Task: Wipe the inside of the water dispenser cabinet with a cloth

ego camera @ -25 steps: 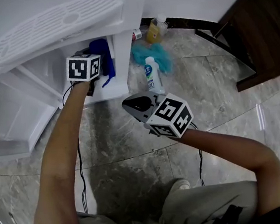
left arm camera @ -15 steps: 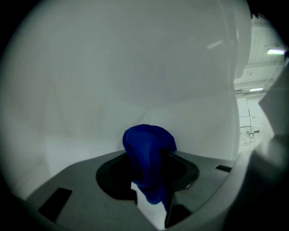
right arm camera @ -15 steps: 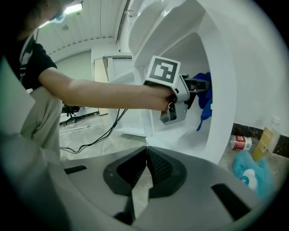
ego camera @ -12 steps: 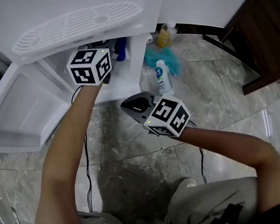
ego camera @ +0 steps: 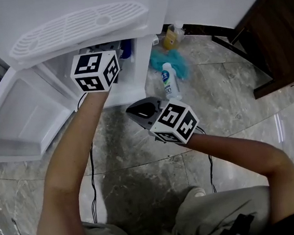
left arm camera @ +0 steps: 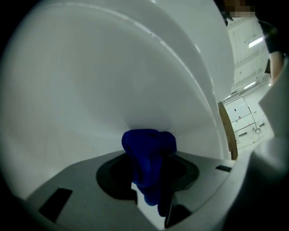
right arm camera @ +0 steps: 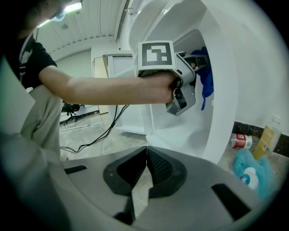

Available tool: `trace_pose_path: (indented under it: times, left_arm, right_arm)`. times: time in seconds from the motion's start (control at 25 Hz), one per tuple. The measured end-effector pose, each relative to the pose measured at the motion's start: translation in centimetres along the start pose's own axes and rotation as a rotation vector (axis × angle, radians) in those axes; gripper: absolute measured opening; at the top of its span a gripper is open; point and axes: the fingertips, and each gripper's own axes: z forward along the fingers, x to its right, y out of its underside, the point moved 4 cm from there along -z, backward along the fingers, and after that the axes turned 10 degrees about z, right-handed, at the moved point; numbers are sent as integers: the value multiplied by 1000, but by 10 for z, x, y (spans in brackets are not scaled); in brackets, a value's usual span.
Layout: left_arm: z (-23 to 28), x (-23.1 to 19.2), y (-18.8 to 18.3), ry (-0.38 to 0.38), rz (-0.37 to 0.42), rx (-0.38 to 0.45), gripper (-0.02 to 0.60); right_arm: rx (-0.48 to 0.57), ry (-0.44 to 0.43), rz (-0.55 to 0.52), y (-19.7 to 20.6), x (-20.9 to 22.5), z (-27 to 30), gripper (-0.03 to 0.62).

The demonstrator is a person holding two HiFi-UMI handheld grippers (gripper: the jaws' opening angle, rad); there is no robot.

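L gripper [left arm camera: 151, 180]: grips a bunched blue cloth [left arm camera: 148, 151] btwn its jaws. Jaws part-way apart, fabric filling the gap, a tail of it hanging below the pads. Reaches into the open water dispenser cabinet [ego camera: 54, 80], high up, just under the white drip grille [ego camera: 74, 24]; points roughly level. Faces the smooth white inner wall [left arm camera: 104, 81] at close range. Cloth: at or just off that wall, can't tell which.

R gripper [right arm camera: 145, 173]: jaws fully together, nothing btwn them. Hangs outside the cabinet over the grey marble floor [ego camera: 230, 111], tilted down, well apart from the cloth. Looks toward the L gripper and the cabinet opening.

Cabinet door [ego camera: 12, 128]: swung open, at left in head view.

Floor to the right of the cabinet:
- White bottle [ego camera: 169, 83] w/ blue label, against a teal fluffy rag [ego camera: 178, 66].
- Yellow bottle [ego camera: 173, 36] upright by the wall.
- Small red-label can [right arm camera: 239, 140] on its side near that bottle.

Black cable [ego camera: 91, 162]: runs down from the L gripper beside the forearm.

Dark wood furniture [ego camera: 278, 27]: upper right in head view, clear of both grippers.
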Motion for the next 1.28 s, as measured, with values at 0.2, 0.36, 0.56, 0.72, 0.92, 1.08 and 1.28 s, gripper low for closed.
trace_pose_path:
  times: [0.2, 0.36, 0.56, 0.72, 0.92, 1.08, 1.28]
  left_arm:
    - [14, -8, 7, -47, -35, -6, 152]
    - [30, -23, 13, -74, -105, 5, 152]
    - [31, -24, 13, -100, -104, 3, 152]
    - [18, -13, 12, -112, -98, 3, 152]
    - [18, -9, 12, -79, -49, -14, 150]
    - [32, -21, 11, -95, 3, -60, 150]
    - [34, -21, 13, -126, -27, -62, 141]
  right_arm:
    - [1, -8, 4, 4, 2, -3, -2]
    - [2, -21, -17, 9, 0, -6, -2]
    - [-11, -12, 5, 19, 4, -17, -2]
    - [-1, -16, 26, 18, 6, -16, -2]
    - [12, -45, 16, 11, 1, -6, -2]
    - [-1, -59, -3, 14, 0, -8, -2]
    - [-25, -35, 11, 28, 5, -19, -2]
